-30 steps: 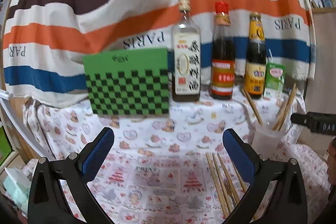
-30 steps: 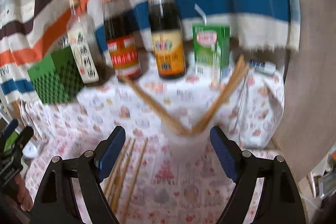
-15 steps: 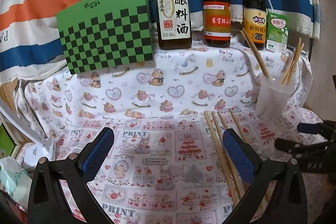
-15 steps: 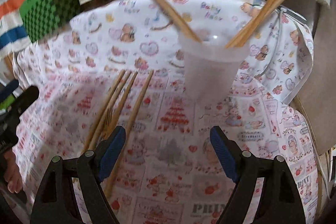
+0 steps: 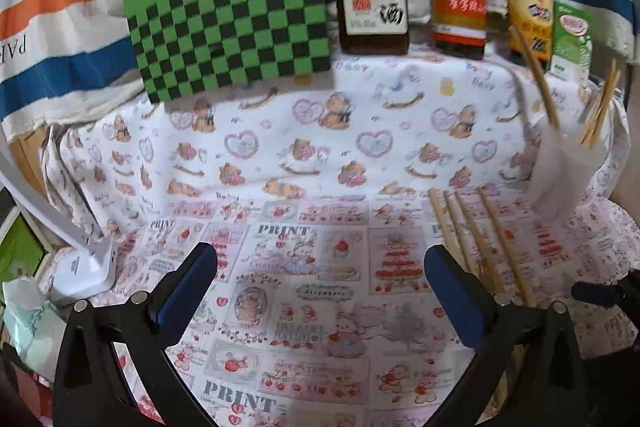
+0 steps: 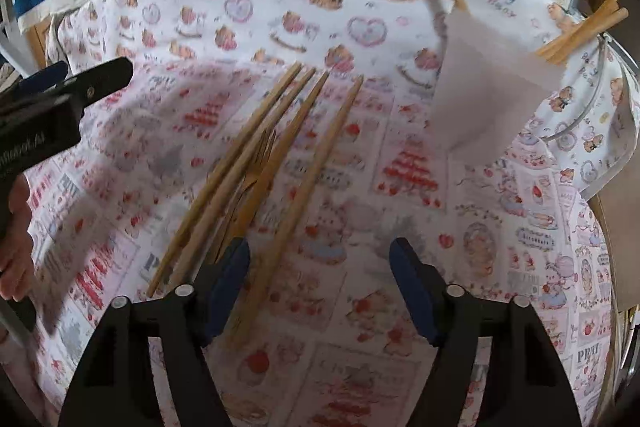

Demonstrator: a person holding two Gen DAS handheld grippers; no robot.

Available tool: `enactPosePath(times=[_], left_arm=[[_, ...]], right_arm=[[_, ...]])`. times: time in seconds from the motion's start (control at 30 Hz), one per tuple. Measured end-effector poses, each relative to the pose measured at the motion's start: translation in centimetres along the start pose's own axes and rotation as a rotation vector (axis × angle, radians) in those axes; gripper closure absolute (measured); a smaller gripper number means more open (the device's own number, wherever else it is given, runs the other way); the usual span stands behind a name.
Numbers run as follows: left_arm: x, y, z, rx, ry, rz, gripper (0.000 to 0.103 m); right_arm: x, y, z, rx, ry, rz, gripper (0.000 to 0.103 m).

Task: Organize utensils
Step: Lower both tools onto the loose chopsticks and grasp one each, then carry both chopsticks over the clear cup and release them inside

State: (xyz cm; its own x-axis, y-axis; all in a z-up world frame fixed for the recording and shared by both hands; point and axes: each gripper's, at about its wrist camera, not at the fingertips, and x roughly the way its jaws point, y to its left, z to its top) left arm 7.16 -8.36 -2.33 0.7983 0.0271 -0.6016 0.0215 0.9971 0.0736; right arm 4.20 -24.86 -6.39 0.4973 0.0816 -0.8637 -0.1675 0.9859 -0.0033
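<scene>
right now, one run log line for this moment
right gripper: closing, empty, above loose chopsticks | left gripper: open, empty | cup: holds chopsticks

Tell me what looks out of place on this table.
Four loose chopsticks lie fanned on the tablecloth with a small wooden fork among them, while other chopsticks already stand in the white cup beside them. The bottles at the back stand upright; nothing looks spilled.
</scene>
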Motion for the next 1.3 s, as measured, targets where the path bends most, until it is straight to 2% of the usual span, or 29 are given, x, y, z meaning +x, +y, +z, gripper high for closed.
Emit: enactPosePath(times=[0.1, 0.2, 0.27, 0.3, 0.43, 0.53, 0.67, 0.83, 0.97, 1.13, 1.17, 1.2, 1.23, 1.3], left_arm=[[1.2, 0.4, -0.2, -0.021, 0.071, 0.000, 0.000], [2.2, 0.7, -0.5, -0.043, 0.121, 0.000, 0.000], [2.3, 0.7, -0.6, -0.046, 0.129, -0.019, 0.000], [2.2, 0.6, -0.7, -0.041, 0.127, -0.037, 0.002], [1.8, -0.9, -1.0, -0.005, 0.146, -0.124, 0.021], [1.7, -2.6, -1.4, 0.019, 0.176, -0.167, 0.038], [1.7, -5.0, -2.2, 0.064, 0.239, -0.287, 0.054], [2.3, -6.4, -3.0, 0.084, 0.303, -0.336, 0.075], [2.1, -6.9, -3.3, 0.098, 0.307, -0.344, 0.078], [2.2, -7.0, -3.4, 0.097, 0.311, -0.340, 0.079], [2.1, -7.0, -3.4, 0.100, 0.310, -0.335, 0.081], [2.1, -7.0, -3.5, 0.107, 0.304, -0.317, 0.095], [2.2, -7.0, -3.6, 0.112, 0.297, -0.309, 0.098], [2.3, -6.7, -3.5, 0.097, 0.305, -0.327, 0.098]], right_arm=[[-0.1, -0.3, 0.0, 0.036, -0.012, 0.004, 0.038], [-0.4, -0.2, -0.2, 0.033, -0.035, -0.015, 0.063], [-0.6, -0.2, -0.2, 0.025, -0.035, -0.028, 0.092], [-0.8, -0.2, -0.2, 0.026, -0.034, -0.032, 0.095], [-2.1, -1.0, 0.1, 0.065, -0.080, 0.000, 0.095], [-4.1, -1.4, 0.3, 0.075, -0.200, -0.060, 0.095], [-6.6, -2.2, 0.3, 0.127, -0.327, -0.050, 0.095], [-7.4, -2.8, 0.4, 0.154, -0.361, -0.046, 0.095], [-7.6, -2.8, 0.5, 0.161, -0.351, -0.014, 0.095], [-7.7, -2.8, 0.3, 0.168, -0.380, -0.026, 0.095], [-7.8, -2.9, 0.3, 0.171, -0.387, -0.025, 0.095], [-7.9, -3.0, 0.2, 0.176, -0.398, -0.027, 0.095], [-8.0, -3.0, 0.2, 0.179, -0.411, -0.029, 0.095], [-8.3, -3.0, 0.2, 0.171, -0.434, -0.025, 0.095]])
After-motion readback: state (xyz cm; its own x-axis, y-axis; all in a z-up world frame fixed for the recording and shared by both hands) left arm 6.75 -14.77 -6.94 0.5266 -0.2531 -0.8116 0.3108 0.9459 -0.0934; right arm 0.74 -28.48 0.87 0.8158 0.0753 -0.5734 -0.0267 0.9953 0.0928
